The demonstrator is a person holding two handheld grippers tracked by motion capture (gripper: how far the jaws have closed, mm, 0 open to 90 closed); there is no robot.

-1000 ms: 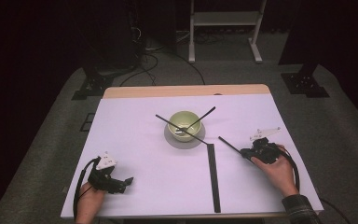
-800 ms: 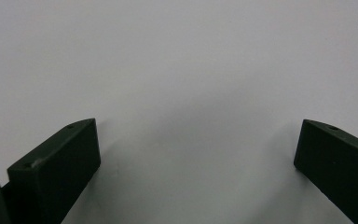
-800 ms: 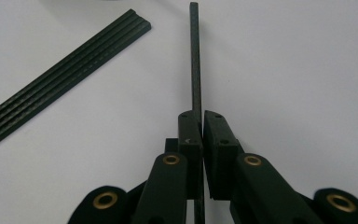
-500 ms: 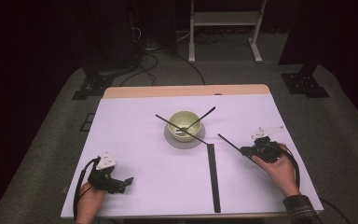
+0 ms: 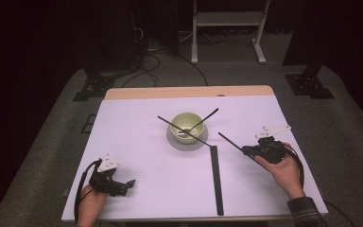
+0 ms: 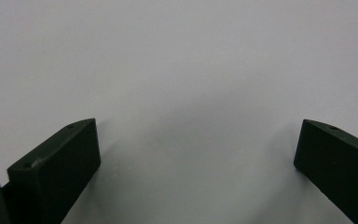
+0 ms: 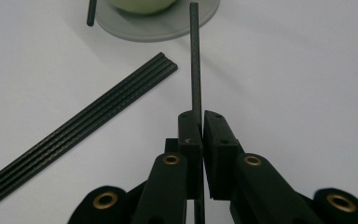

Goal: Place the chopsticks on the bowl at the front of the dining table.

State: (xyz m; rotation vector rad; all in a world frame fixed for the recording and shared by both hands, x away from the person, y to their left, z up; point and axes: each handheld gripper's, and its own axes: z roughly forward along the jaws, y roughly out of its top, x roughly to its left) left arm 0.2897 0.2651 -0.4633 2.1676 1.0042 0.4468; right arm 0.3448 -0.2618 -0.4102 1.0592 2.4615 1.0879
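Near left: my left tool [image 5: 123, 185] rests on the white tabletop [image 5: 137, 142], jaws wide apart, nothing between them. Near centre: a bundle of black rods [image 5: 216, 177] lies running near to far. Right: my right tool [image 7: 201, 122] is clamped tight on one black rod [image 7: 195, 60], which points toward the green bowl [image 5: 187, 124] on its grey saucer [image 5: 172, 140]. Two rods already rest crossed in the bowl. Judgement: lift the tip clear of the rim, keep the grip firm, lower gently so the bowl does not tip.
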